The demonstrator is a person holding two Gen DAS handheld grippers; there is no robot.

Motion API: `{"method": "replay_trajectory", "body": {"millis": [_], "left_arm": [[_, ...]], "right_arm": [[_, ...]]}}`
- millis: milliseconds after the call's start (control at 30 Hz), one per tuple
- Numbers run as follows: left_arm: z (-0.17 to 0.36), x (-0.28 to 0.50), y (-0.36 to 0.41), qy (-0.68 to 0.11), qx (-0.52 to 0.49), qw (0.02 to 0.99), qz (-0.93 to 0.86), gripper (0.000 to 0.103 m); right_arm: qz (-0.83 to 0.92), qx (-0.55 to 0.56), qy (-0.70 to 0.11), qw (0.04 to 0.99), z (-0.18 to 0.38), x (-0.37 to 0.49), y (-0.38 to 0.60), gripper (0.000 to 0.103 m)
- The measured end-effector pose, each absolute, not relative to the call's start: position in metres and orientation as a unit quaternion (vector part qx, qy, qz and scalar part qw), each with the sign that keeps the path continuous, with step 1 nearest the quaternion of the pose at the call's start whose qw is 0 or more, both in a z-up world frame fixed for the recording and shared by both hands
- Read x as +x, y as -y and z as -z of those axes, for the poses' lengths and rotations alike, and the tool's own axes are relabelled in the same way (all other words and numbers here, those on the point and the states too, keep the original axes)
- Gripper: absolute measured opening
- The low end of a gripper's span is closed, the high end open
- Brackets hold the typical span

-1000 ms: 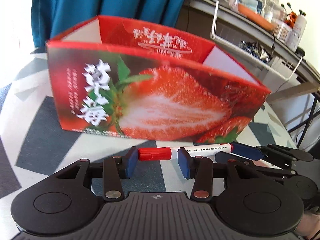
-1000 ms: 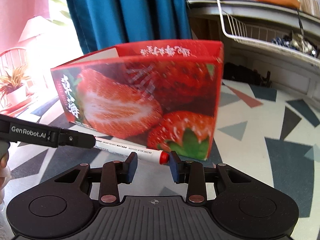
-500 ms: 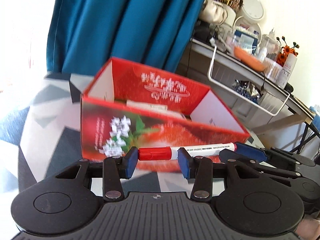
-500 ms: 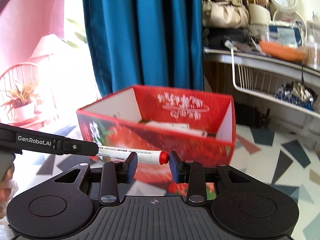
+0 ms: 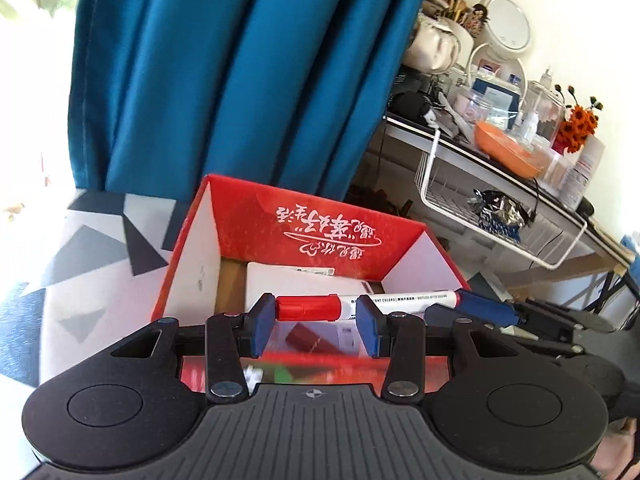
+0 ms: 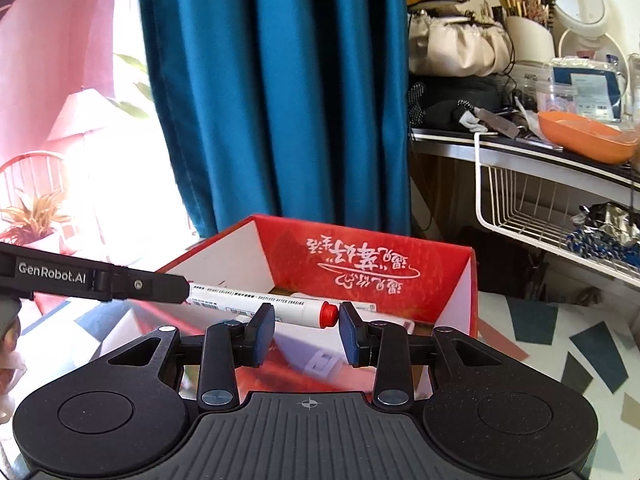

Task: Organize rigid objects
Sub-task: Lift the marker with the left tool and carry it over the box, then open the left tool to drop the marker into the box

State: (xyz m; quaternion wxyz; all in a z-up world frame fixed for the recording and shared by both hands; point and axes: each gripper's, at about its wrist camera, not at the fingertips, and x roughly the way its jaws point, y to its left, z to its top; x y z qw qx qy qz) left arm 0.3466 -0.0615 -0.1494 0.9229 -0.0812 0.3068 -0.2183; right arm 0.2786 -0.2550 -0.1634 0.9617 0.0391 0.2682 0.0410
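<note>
A white marker (image 5: 412,300) with a red cap hangs level over the near part of an open red strawberry-print box (image 5: 320,224). It is carried lengthwise between both grippers. The cap sits between the half-apart jaws of my left gripper (image 5: 316,312), its end against the left pad, and the barrel runs past the right pad. In the right wrist view, the marker (image 6: 248,300) has its red butt end against the right pad of my right gripper (image 6: 306,316). Its cap end is hidden behind the left gripper's finger (image 6: 120,280). The box (image 6: 360,264) lies just below.
Inside the box lie a flat white carton (image 5: 288,280) and a small dark red item (image 5: 308,338). A teal curtain (image 5: 240,80) hangs behind. A cluttered desk with a wire basket (image 6: 540,208) stands at the right. The table top (image 6: 560,340) has a triangle pattern.
Both grippers have risen together with the marker, from table height in front of the box to above its open top. The marker kept its place between the jaws.
</note>
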Motion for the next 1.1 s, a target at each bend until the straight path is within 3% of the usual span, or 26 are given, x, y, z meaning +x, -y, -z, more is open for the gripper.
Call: {"method": "replay_trajectory", "body": {"millis": [500, 933, 1033, 1100], "left_arm": [[0.182, 0.424, 0.100, -0.385, -0.033, 0.895, 0.223, 0.050], [0.184, 0.425, 0.109, -0.378, -0.010, 0.899, 0.222, 0.053], [0.176, 0.421, 0.105, -0.369, -0.010, 0.903, 0.219, 0.065], [0.169, 0.417, 0.101, -0.366, -0.012, 0.905, 0.217, 0.077]], "right_arm": [[-0.031, 0.060, -0.373, 0.926, 0.197, 0.347, 0.285, 0.033], [-0.025, 0.054, -0.378, 0.924, 0.197, 0.345, 0.288, 0.034], [-0.016, 0.050, -0.371, 0.927, 0.190, 0.339, 0.286, 0.040], [-0.012, 0.049, -0.364, 0.930, 0.183, 0.334, 0.285, 0.058]]}}
